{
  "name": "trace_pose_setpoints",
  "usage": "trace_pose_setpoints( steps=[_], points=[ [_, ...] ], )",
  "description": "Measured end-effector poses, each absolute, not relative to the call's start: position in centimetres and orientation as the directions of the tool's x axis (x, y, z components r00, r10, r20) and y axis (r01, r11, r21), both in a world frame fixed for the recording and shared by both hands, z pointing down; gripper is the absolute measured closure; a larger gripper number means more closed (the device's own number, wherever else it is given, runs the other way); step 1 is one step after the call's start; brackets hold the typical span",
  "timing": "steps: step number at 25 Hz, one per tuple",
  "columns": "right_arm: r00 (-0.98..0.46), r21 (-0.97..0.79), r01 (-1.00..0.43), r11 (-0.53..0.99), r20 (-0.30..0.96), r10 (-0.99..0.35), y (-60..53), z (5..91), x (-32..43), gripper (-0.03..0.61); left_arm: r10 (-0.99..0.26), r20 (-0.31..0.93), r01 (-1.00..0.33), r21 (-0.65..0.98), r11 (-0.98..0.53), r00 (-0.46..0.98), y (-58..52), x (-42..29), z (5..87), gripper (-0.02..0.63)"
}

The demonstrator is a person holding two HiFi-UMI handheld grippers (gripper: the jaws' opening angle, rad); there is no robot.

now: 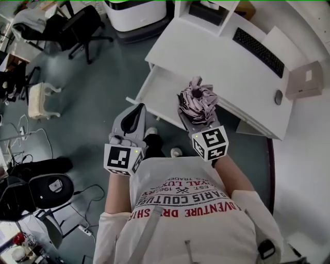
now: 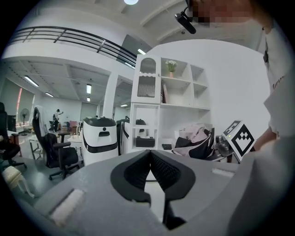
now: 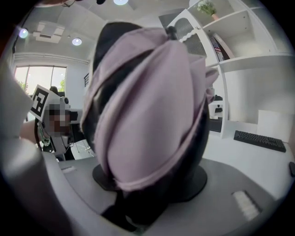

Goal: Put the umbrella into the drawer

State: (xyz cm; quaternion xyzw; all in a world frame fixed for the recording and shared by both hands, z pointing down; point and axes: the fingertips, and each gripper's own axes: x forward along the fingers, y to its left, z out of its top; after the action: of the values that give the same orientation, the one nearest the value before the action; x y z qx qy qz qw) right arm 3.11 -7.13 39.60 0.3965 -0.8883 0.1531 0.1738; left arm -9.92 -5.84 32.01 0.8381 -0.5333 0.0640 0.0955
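Left gripper [image 1: 137, 111]: I am holding it roughly level, just left of the drawer's [image 1: 164, 95] front corner, with its jaws together and gripping nothing.
Right gripper [image 1: 192, 119]: I am tipping it slightly downward at the drawer's right side, its jaws clamping the folded umbrella [image 1: 197, 100].
Umbrella: pink and black, it is sticking up out of the right gripper, sitting over the drawer's right part in the head view and not yet inside.
Drawer: it is standing pulled out from the white desk [image 1: 216, 62].
Around: a keyboard [image 1: 258, 51] and a box [image 1: 304, 80] are lying on the desk beyond the drawer. An office chair [image 1: 77, 26] and a white machine [image 1: 136, 15] are standing well apart from the drawer.
Room: a grey-green floor [image 1: 93, 98] is showing left of the drawer.
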Motion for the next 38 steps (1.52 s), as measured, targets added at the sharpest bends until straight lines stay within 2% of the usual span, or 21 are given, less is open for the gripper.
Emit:
trace_pose_setpoints(
  steps=[5,10,22,26,38],
  points=[
    [-0.569,-0.119,-0.8,0.588,0.464,-0.679,-10.7,41.5,0.6,0.373,-0.798,0.207,-0.824,0.125,-0.552,0.566,-12.6,-10.9,33.6,0.607],
    [-0.506,-0.121,-0.835,0.537,0.553,-0.662,-13.8,45.9,-0.8,0.373,-0.713,0.193,-0.738,0.146,-0.659,0.674,-18.5,-10.9,35.8,0.607],
    [-0.415,-0.148,-0.856,0.495,0.768,-0.488,-17.9,62.0,-1.4,0.37,-0.481,0.214,-0.521,0.208,-0.828,0.85,-24.9,-7.9,46.5,0.607],
    [-0.391,-0.169,-0.863,0.476,0.821,-0.417,-17.8,67.2,-1.1,0.368,-0.436,0.229,-0.484,0.234,-0.843,0.87,-25.5,-7.3,49.6,0.607],
    [-0.331,-0.216,-0.842,0.495,0.93,-0.158,-16.8,79.5,-2.0,0.364,-0.426,0.285,-0.498,0.271,-0.823,0.859,-26.3,-9.0,57.2,0.607]
  ],
)
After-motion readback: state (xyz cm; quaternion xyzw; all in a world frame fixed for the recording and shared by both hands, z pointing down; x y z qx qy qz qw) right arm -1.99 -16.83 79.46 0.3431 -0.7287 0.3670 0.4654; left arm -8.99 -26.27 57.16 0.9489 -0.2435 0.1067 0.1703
